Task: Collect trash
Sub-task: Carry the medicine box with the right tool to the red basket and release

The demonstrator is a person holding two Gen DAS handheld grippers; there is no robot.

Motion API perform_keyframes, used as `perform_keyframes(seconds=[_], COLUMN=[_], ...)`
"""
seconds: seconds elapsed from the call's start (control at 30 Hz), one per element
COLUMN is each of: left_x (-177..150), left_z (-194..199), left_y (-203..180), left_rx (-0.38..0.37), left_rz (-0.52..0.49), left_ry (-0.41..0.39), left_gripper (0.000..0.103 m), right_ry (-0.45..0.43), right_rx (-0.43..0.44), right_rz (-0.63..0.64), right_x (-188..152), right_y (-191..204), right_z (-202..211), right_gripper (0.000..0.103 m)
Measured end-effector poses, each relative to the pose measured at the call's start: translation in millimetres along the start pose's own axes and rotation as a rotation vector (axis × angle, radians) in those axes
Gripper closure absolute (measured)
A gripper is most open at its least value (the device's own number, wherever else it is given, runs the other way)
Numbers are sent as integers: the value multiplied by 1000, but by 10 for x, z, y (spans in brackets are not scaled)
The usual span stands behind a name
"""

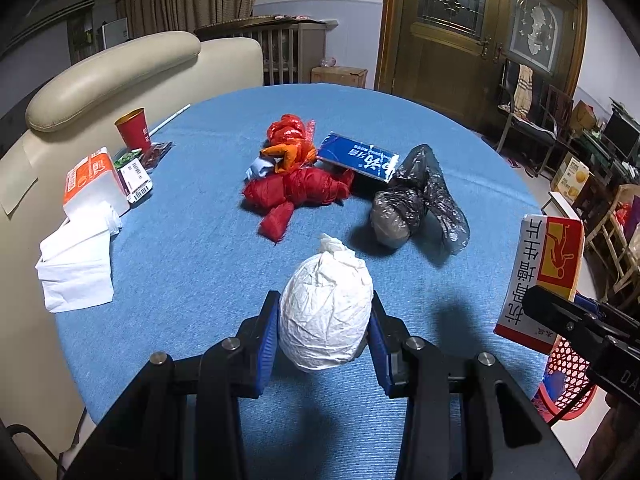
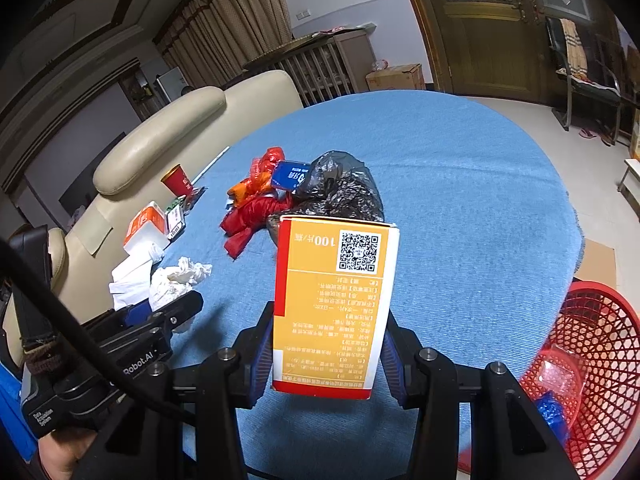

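Observation:
My left gripper is shut on a crumpled white paper ball above the blue table; the ball also shows in the right wrist view. My right gripper is shut on an orange and white medicine box, held upright above the table; the box also shows at the right in the left wrist view. Loose trash lies mid-table: red plastic bags, a blue packet and a black plastic bag. A red mesh basket stands beside the table's right edge.
A red paper cup, a tissue pack, white tissues and small wrappers sit at the table's left side. A cream sofa stands behind the table on the left. Chairs and boxes stand at the right.

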State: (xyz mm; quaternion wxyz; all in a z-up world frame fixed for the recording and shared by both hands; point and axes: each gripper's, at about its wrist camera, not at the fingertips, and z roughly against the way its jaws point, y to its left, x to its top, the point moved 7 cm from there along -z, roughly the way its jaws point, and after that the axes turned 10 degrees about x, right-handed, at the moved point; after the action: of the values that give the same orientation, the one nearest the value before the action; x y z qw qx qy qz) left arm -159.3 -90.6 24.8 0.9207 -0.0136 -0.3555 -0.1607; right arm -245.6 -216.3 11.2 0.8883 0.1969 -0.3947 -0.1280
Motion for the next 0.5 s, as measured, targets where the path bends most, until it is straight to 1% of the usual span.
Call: perform_keyframes(seconds=[0.1,0.23,0.4,0.5], left_x=[14,54,102,115], left_z=[29,93,192,269], left_y=[-75,-278,-635,-858], left_rx=[-16,-51,-99,-129], left_rz=[-12,-48,-108,-146], left_ry=[-9,-26,-48,-62], left_gripper=[61,61,61,61], right_ry=[-5,-12,-34,-49], right_rx=[-15,-52,-108,-152], right_rz=[-11,-38,-90,-123], right_x=[-31,-103,-188,-239], right_y=[-73,-256,-585,-852], right_z=[68,208,466,657], right_gripper=[53,53,53,53])
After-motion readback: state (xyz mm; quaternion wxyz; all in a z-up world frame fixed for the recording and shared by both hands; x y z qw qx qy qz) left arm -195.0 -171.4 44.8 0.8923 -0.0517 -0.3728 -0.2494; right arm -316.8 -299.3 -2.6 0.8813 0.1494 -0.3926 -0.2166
